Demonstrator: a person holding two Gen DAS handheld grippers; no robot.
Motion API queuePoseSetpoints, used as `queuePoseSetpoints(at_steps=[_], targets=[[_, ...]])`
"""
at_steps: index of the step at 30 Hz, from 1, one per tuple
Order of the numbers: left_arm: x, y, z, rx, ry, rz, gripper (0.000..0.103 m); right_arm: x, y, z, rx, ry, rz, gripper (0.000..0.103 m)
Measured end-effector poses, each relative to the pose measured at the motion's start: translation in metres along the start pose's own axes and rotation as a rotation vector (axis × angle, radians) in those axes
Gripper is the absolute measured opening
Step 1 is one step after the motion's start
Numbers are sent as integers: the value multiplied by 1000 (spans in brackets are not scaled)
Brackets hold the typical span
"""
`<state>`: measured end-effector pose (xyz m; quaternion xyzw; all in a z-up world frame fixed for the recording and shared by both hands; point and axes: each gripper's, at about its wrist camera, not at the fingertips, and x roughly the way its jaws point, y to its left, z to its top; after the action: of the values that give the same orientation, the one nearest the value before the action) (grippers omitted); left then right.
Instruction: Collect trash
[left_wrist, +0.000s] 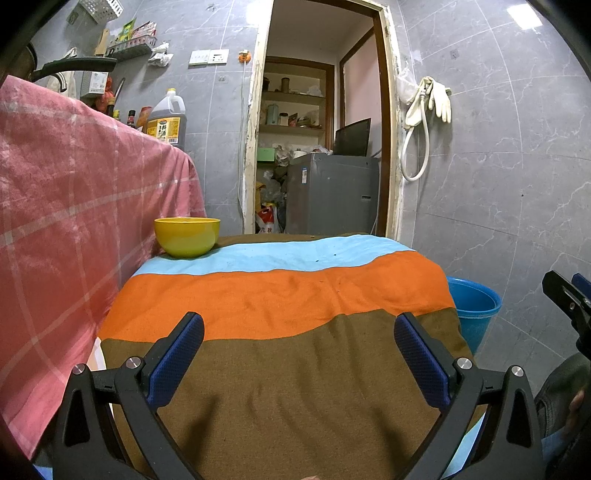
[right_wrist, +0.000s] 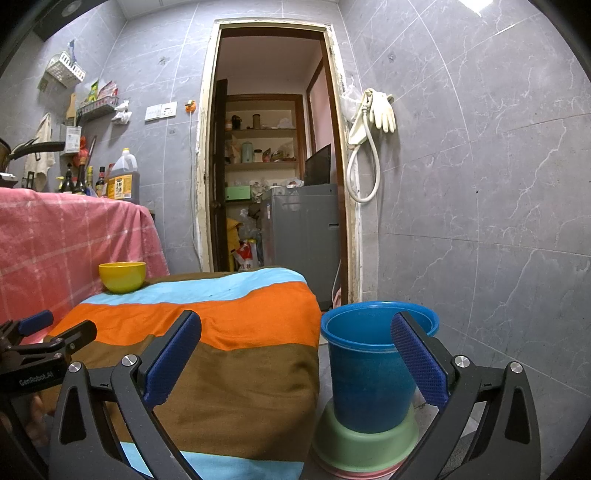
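Here, both tools (left_wrist: 299, 354) (right_wrist: 295, 354) spread empty, green basin (right_wrist: 364, 443) under blue bucket (right_wrist: 369, 380) only rightward

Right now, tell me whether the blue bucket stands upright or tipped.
Upright: the blue bucket sits mouth up on a green basin beside the striped table. Contents cannot be seen.

Striped cloth (left_wrist: 280, 369) top is bare across the middle and near end; only a yellow bowl (left_wrist: 187, 236) sits at its far left corner. Pink checked drape (left_wrist: 74, 221) walls off the left side, right up against the bowl. On the right, blue bucket (right_wrist: 369, 369) stands just beside the cloth edge on stacked basins (right_wrist: 364, 448). Left gripper (left_wrist: 299, 354) and right gripper (right_wrist: 295, 354) both spread wide, nothing between fingers.
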<state>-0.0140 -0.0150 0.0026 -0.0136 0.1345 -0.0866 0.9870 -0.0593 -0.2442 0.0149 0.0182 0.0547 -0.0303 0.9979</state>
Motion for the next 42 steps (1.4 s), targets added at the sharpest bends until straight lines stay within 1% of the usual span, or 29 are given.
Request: queuePoseSetpoints(at_steps=[42], targets=[[-1,-5,1,-2,1,5,101,0,2,1,0,2,0,103]])
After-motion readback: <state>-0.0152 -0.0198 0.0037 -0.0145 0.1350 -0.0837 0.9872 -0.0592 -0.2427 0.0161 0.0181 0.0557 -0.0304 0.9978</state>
